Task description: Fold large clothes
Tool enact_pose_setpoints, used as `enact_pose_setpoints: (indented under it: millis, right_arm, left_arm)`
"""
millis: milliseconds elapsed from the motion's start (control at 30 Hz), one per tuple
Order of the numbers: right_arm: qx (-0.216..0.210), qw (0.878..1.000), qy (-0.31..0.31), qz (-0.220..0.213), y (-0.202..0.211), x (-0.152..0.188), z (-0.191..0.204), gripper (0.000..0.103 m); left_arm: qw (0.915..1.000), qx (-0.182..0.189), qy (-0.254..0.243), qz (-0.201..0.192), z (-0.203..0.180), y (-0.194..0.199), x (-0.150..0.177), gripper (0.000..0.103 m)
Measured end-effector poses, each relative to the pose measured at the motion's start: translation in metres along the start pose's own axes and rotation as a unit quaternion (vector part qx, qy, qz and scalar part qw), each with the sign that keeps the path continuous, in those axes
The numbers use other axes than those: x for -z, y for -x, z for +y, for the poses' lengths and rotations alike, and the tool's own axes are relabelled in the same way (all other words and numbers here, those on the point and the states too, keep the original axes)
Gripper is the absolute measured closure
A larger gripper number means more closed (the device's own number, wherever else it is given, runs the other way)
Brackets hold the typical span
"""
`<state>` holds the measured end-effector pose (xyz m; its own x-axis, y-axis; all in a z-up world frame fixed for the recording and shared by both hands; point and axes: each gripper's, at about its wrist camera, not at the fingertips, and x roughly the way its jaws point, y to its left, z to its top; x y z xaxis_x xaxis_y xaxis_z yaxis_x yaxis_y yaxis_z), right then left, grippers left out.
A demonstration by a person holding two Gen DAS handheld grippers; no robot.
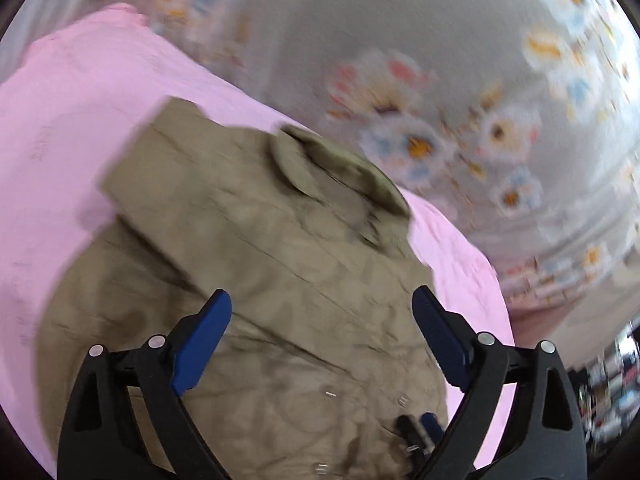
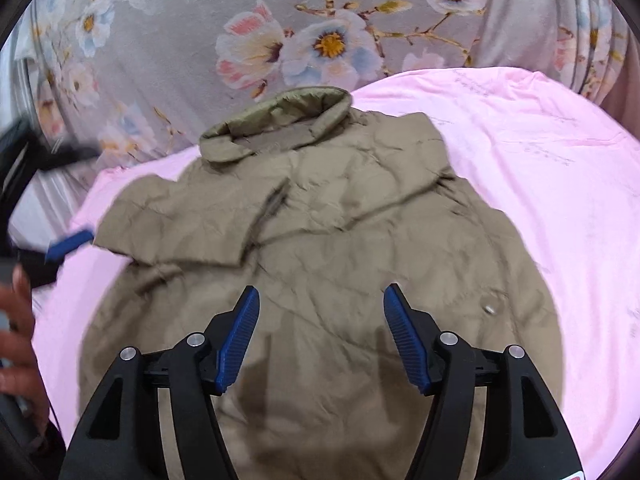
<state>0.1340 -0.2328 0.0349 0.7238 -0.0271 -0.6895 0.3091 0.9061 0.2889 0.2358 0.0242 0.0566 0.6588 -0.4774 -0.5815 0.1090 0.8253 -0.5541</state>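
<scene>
Jacket (image 2: 320, 248) lies spread on the pink sheet (image 2: 520, 152), collar (image 2: 276, 124) towards the grey flowered cover (image 2: 180, 60) beyond. One sleeve (image 2: 176, 220) is folded in across the chest, its end resting near the middle seam. The right gripper (image 2: 321, 340) hangs over the lower half of the jacket, blue pads spread apart, nothing between them, only the cloth below. The left gripper (image 1: 322, 336) is spread wide too, over the jacket from the other side, and its view is smeared with blur. In the right wrist view a hand (image 2: 20, 340) shows at the left edge, just beside the sleeve's end.
</scene>
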Motion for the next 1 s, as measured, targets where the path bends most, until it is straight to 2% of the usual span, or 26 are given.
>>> enact_pose_setpoints:
  millis: [100, 167, 233, 333, 400, 433, 467, 500, 533, 633, 700, 767, 800, 900, 1000]
  right_arm:
    - [-0.031, 0.999, -0.009, 0.006, -0.021, -0.021, 0.012, 0.035]
    - [-0.044, 0.999, -0.015, 0.019, -0.042, -0.033, 0.023, 0.035]
    - [-0.055, 0.998, -0.018, 0.033, -0.062, -0.039, 0.032, 0.035]
    - [-0.042, 0.997, -0.01, 0.062, -0.096, -0.041, 0.048, 0.035]
    - [-0.043, 0.995, -0.005, 0.087, -0.113, -0.042, 0.053, 0.056]
    - [-0.044, 0.995, -0.001, 0.088, -0.115, -0.043, 0.054, 0.084]
    - [-0.037, 0.996, 0.007, 0.078, -0.11, -0.048, 0.054, 0.097]
    - [-0.044, 0.997, 0.008, 0.067, -0.103, -0.055, 0.052, 0.101]
    - [-0.049, 0.998, 0.003, 0.048, -0.093, -0.063, 0.048, 0.101]
    - [-0.002, 0.999, 0.003, -0.04, -0.05, -0.098, 0.028, 0.101]
    - [0.026, 0.997, -0.001, -0.069, -0.034, -0.114, 0.009, 0.101]
    - [0.059, 0.996, 0.001, -0.065, -0.037, -0.121, -0.013, 0.101]
    - [0.071, 0.996, 0.003, -0.05, -0.046, -0.12, -0.023, 0.101]
    - [0.065, 0.998, -0.009, -0.018, -0.064, -0.112, -0.042, 0.101]
    - [0.063, 0.998, -0.013, -0.014, -0.071, -0.109, -0.047, 0.101]
  left_arm:
    - [0.997, -0.061, 0.038, -0.027, 0.05, 0.019, -0.012, 0.014]
    - [0.9928, -0.103, 0.057, -0.022, 0.083, 0.019, -0.011, 0.014]
    - [0.9901, -0.12, 0.071, -0.01, 0.105, 0.016, -0.005, 0.014]
    - [0.9863, -0.14, 0.087, 0.012, 0.127, 0.008, 0.01, 0.016]
    - [0.9855, -0.142, 0.091, 0.02, 0.132, 0.004, 0.014, 0.016]
    - [0.9852, -0.143, 0.092, 0.021, 0.132, 0.002, 0.014, 0.016]
    - [0.9853, -0.143, 0.091, 0.021, 0.132, 0.001, 0.013, 0.017]
    - [0.9856, -0.142, 0.09, 0.02, 0.13, -0.002, 0.011, 0.017]
    - [0.9862, -0.138, 0.09, 0.017, 0.13, 0.0, 0.009, 0.017]
    - [0.9885, -0.115, 0.098, 0.01, 0.129, 0.002, -0.001, 0.017]
    - [0.9898, -0.097, 0.104, 0.011, 0.126, -0.002, -0.009, 0.016]
    - [0.9908, -0.08, 0.108, 0.017, 0.117, -0.015, -0.019, 0.016]
    - [0.9909, -0.078, 0.108, 0.02, 0.114, -0.022, -0.022, 0.016]
    - [0.9902, -0.079, 0.111, 0.033, 0.105, -0.053, -0.035, 0.016]
    - [0.9871, -0.082, 0.127, 0.052, 0.105, -0.089, -0.048, 0.016]
